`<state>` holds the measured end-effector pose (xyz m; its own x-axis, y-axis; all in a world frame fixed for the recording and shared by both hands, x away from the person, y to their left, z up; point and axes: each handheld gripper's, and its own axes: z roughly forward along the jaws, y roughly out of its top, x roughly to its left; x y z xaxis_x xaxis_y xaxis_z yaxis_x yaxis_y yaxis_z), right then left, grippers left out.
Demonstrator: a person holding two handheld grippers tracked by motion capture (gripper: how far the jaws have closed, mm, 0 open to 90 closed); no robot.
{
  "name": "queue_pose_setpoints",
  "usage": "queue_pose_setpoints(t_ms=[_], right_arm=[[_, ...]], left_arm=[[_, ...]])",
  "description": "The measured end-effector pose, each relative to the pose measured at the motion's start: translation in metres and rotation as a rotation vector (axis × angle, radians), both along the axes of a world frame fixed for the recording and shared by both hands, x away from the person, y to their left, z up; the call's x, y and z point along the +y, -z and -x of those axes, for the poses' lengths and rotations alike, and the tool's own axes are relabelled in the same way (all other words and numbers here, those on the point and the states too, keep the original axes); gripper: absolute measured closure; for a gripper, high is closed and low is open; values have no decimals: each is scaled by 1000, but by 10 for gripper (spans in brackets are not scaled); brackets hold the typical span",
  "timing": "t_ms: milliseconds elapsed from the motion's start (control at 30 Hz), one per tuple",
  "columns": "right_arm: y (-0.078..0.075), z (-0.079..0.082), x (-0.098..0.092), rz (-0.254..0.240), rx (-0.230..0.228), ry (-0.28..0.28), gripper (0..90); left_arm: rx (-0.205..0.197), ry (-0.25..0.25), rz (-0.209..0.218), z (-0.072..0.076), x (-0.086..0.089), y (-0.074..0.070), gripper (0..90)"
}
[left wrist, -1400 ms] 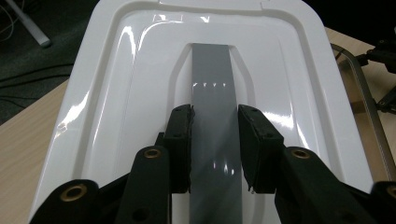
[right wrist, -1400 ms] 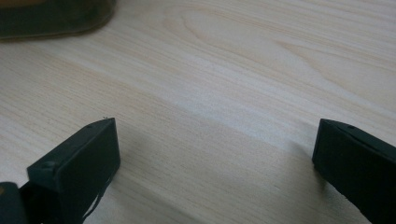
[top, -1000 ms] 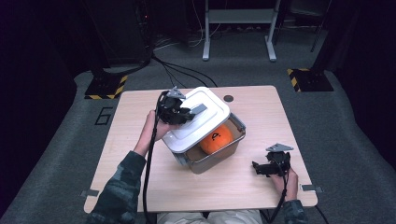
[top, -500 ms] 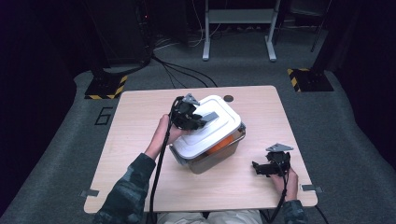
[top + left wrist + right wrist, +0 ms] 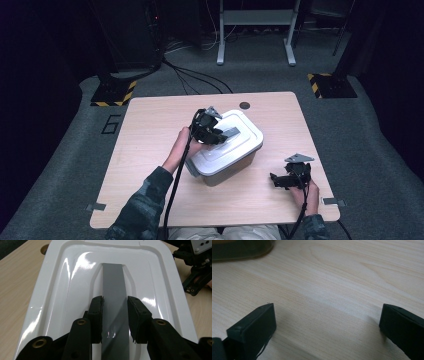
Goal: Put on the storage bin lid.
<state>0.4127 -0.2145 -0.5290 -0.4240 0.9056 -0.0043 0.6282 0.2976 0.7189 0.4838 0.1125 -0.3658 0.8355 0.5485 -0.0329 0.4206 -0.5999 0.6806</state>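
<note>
Between the left hand-held gripper [image 5: 115,315] jaws, the lid's grey handle [image 5: 113,285].

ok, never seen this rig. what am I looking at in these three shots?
No robot: a person holds a two-jaw claw in each hand at a wooden table. The high view looks down from above; the other two views come from cameras riding on each claw. The left claw is shut on the grey handle of a white lid, which sits on a grey box. The right claw is open, low over bare wood, holding nothing; in the high view it sits near the table's right front.
</note>
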Motion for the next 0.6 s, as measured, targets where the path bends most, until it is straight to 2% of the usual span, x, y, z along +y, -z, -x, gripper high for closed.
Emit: queue_pose_setpoints(t_ms=[233,433,600], right_arm=[[0,0,-1,8,1,-12,0],[0,0,-1,6,1,-12,0],[0,0,-1,7,1,-12,0]], left_arm=[[21,6,-9,-1,-2,6,663],[23,12,-22,-1,-4,11,663],[20,14,-6,0,-1,15,663]])
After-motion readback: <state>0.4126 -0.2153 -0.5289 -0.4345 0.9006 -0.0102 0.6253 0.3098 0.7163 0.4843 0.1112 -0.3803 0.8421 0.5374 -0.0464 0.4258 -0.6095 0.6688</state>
